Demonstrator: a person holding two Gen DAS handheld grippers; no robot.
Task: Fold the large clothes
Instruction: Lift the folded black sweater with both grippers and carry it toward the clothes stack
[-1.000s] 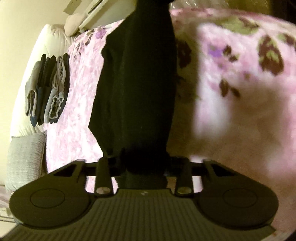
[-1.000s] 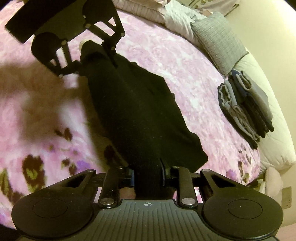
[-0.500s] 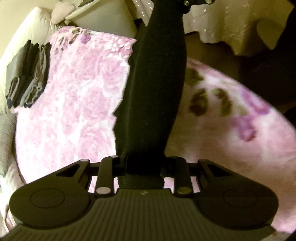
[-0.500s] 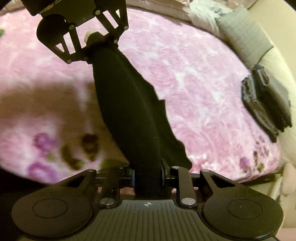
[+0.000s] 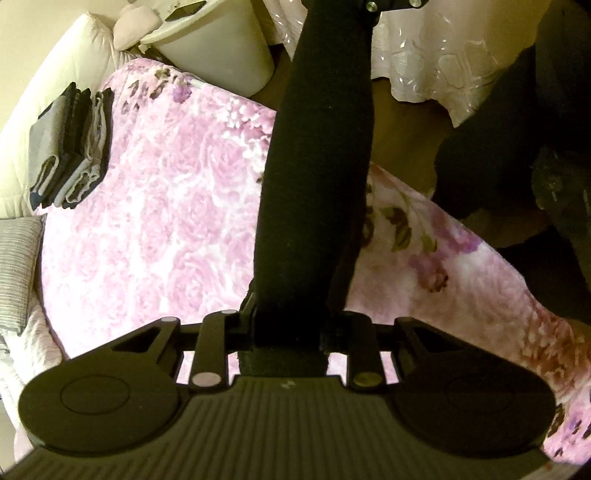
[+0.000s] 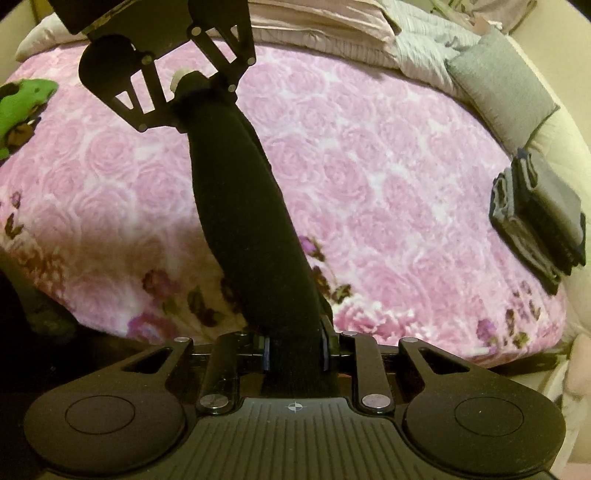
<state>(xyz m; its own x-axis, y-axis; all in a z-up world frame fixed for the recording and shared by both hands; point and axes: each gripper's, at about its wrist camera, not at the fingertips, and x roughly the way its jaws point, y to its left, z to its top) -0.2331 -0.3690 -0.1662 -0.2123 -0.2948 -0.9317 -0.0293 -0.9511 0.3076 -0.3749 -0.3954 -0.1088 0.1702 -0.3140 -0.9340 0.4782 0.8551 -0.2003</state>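
- Black garment (image 5: 317, 177): soft, matte knit, pulled into a long thick band, strung taut between the two grippers above the bed; no part seen resting on the blanket.
- Left gripper (image 5: 290, 332): jaws clenched on one end of the garment, cloth bunched between the black fingers at 6 o'clock in the left wrist view; seen again in the right wrist view at 11 o'clock (image 6: 192, 90), a flat black linkage with round rivets.
- Right gripper (image 6: 293, 350): jaws clamped on the other end, blue-edged pads pressed against the fabric at 6 o'clock; only its riveted tip visible at 12 o'clock in the left wrist view (image 5: 391, 3).
- Blanket (image 6: 388, 177): plush pink fleece, embossed with round rose shapes, bordered by darker purple and brown flower prints along the near edge.
- Stack (image 6: 543, 225) of folded clothes: grey and dark layers, squared edges, at 3 o'clock in the right wrist view, at 10 o'clock in the left (image 5: 70, 147), on the bed's edge, well apart from the garment.
- Pillow (image 6: 502, 85): grey, ribbed weave, rectangular, at 2 o'clock near the stack.
- Bin (image 5: 218, 48): smooth pale plastic, tapered, lidded, at 11 o'clock beyond the bed corner.
- Green object (image 6: 22, 99): bright, lumpy, at 9 o'clock on the blanket; kind not discernible.
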